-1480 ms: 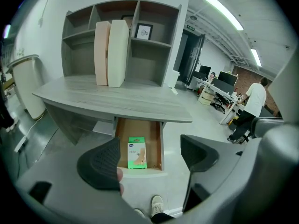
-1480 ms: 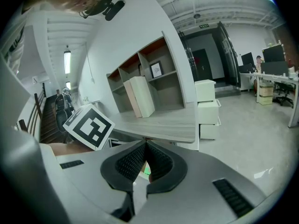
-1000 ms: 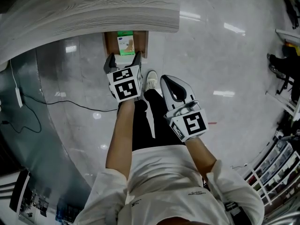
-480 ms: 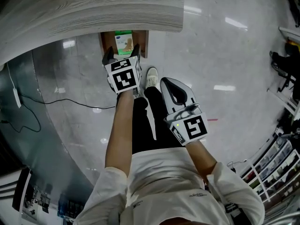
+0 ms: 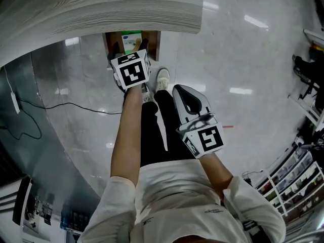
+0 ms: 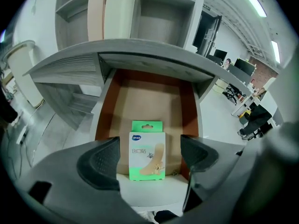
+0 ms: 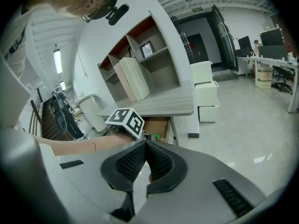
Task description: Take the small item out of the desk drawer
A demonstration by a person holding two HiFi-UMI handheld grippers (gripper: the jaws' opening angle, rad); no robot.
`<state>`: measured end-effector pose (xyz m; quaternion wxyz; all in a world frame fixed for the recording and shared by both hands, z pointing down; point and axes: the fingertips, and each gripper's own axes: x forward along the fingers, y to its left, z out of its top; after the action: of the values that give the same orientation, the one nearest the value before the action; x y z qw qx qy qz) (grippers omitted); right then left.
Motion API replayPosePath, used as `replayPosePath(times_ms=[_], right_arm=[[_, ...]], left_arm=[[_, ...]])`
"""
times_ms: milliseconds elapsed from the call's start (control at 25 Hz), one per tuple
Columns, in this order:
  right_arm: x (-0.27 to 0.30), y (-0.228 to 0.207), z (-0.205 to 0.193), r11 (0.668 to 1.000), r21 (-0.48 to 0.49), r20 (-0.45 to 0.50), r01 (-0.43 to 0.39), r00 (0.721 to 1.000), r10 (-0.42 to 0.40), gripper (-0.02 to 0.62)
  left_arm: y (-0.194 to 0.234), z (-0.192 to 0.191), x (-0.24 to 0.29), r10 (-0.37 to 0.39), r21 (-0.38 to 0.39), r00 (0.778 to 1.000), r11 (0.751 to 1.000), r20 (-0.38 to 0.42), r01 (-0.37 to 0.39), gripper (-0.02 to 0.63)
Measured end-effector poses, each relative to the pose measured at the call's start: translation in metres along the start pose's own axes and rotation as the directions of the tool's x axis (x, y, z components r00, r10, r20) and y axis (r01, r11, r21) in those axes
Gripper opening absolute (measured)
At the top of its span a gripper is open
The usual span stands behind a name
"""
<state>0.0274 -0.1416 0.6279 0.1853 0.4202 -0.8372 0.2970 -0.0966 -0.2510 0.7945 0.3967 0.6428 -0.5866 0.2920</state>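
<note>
I'm on the reach-in step. Under the bench (image 6: 140,50) the drawer (image 6: 105,111) stands open. My left hand-held gripper (image 6: 149,158) hovers over its front end, jaws spread wide. The right hand-held gripper (image 7: 145,160) hangs by my leg, jaws pressed together on nothing. The small packet (image 6: 147,155) lies flat at the drawer's 6 o'clock end, framed between the left jaws but apparently untouched. Its long axis runs 12 to 6, hang tab toward 12. Next, I judge, I must lower and pinch across its narrow width.
</note>
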Motion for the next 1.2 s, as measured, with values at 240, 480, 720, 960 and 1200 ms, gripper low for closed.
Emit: replayPosePath(times_ms=[240, 480, 720, 960, 1200], right_arm=[[0.000, -0.005, -0.004, 1.000, 0.008, -0.008, 0.000, 1.000, 0.000, 0.031], [0.002, -0.009, -0.008, 1.000, 0.011, -0.015, 0.000, 1.000, 0.000, 0.031], [0.004, -0.010, -0.012, 1.000, 0.017, -0.025, -0.004, 1.000, 0.005, 0.031], [0.004, -0.010, -0.018, 1.000, 0.023, -0.050, -0.012, 0.999, 0.013, 0.032], [0.006, -0.006, -0.022, 0.999, 0.032, -0.059, -0.021, 0.998, 0.023, 0.031]], left_arm=[[0.004, -0.005, 0.015, 0.016, 0.004, 1.000, 1.000, -0.024, -0.016, 0.394], [0.007, -0.011, 0.031, 0.036, 0.001, 0.999, 0.999, -0.035, -0.036, 0.393], [0.010, -0.011, 0.042, 0.048, -0.001, 0.998, 0.999, -0.045, -0.048, 0.393], [0.010, -0.013, 0.050, 0.051, -0.010, 0.997, 0.999, -0.066, -0.051, 0.393], [0.009, -0.011, 0.052, 0.052, -0.012, 0.996, 0.999, -0.072, -0.053, 0.393]])
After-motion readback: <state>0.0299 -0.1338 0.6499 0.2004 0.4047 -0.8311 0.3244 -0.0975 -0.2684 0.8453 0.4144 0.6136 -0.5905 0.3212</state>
